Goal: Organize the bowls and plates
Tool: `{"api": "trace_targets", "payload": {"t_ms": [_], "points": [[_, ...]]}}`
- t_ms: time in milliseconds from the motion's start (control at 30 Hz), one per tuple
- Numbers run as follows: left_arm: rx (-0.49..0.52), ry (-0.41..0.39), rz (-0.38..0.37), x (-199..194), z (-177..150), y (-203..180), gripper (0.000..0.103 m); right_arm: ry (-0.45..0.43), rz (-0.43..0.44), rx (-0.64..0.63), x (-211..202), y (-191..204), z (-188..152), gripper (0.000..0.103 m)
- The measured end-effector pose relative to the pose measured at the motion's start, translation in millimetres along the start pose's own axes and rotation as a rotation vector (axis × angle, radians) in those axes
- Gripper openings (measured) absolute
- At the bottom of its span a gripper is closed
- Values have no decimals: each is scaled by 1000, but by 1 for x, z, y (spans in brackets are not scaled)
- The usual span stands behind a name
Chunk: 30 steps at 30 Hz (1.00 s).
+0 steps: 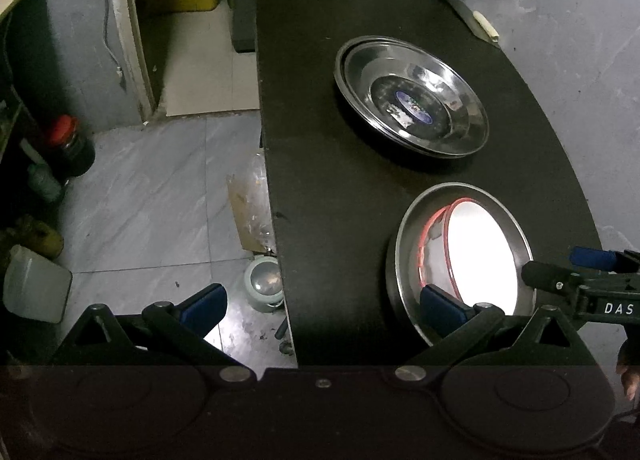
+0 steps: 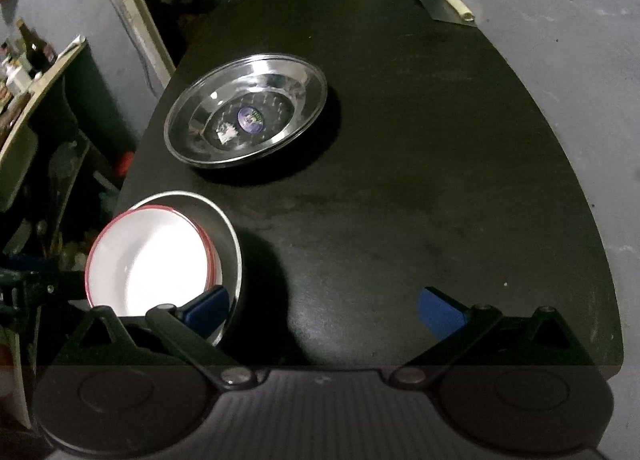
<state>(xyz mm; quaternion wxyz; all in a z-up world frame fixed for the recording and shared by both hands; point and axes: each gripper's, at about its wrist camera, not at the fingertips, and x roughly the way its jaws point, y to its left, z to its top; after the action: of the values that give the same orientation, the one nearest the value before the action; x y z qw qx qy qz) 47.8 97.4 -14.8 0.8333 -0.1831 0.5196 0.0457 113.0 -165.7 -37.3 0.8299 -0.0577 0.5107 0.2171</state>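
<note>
Now I hold both the left claw (image 1: 322,306) and right claw (image 2: 324,310) wide open and empty beside the white bowls (image 2: 148,260) nested in a steel plate (image 1: 520,232) on the counter (image 2: 400,199), sorting apparently almost done, perhaps squaring the stack next.

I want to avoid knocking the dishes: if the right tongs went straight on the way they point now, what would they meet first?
Most likely bare table. The right tongs stand open over dark tabletop; the white bowl sits off to their left beside one finger, the steel plate further ahead and left. Depth is hard to judge.

Dark table (image 1: 320,179), stacked steel plates (image 1: 412,95), white red-rimmed bowls (image 1: 480,252) inside steel bowl (image 1: 404,244), left gripper (image 1: 324,304) wide apart
</note>
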Motion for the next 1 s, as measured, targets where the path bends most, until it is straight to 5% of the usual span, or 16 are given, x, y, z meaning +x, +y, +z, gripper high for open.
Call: {"api": "trace_targets", "payload": {"t_ms": [467, 1000], "points": [[66, 22, 83, 10, 5, -13, 102, 28, -15, -109, 9, 10, 4, 103], [240, -4, 118, 12, 5, -43, 81, 27, -23, -122, 10, 5, 4, 103]]}}
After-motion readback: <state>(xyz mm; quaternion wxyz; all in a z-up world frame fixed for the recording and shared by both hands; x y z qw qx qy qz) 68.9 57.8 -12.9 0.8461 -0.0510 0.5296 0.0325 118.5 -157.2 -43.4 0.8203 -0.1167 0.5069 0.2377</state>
